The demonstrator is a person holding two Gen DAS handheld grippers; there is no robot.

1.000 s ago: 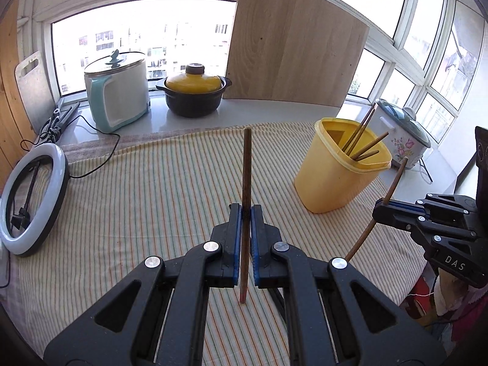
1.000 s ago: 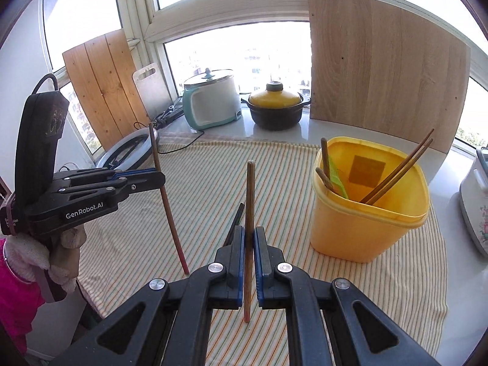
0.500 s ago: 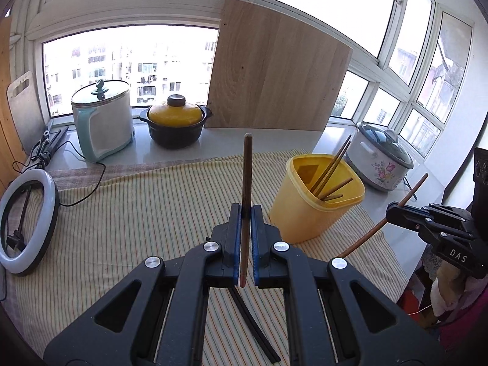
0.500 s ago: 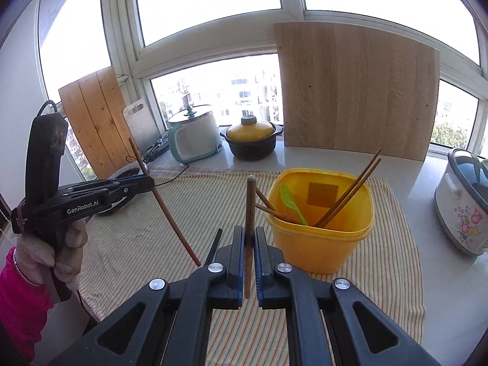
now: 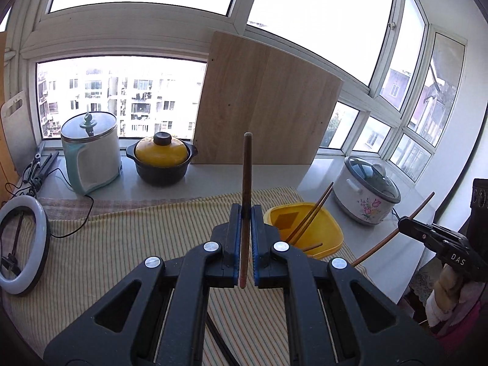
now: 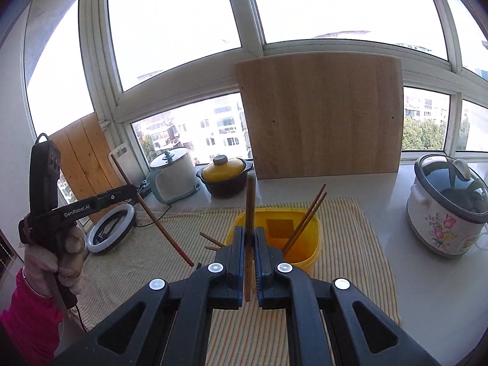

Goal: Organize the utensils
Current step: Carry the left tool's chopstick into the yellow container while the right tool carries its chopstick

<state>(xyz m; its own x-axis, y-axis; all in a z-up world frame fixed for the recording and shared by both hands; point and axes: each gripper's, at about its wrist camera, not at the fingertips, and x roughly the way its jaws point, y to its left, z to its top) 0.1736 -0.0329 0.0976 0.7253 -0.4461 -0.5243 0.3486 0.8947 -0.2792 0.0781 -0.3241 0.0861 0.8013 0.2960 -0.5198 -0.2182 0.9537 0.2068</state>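
Nearest, the left gripper (image 5: 245, 213) pinches one chopstick (image 5: 245, 183) upright, and the right gripper (image 6: 250, 235) pinches another chopstick (image 6: 249, 213) – both raised above the striped cloth (image 5: 122, 244). Beyond them, toward the cloth's far right corner, the yellow bin (image 6: 308, 253) already holds several chopsticks – these two are judged left to drop in, plus a dark stick (image 5: 221, 347) lying near the cloth's front edge

a brown chopstick (image 5: 245, 183) stands upright, another chopstick (image 6: 249, 213) likewise; a yellow utensil bin (image 6: 311, 244) on the striped surface holds leaning chopsticks (image 6: 306, 218).
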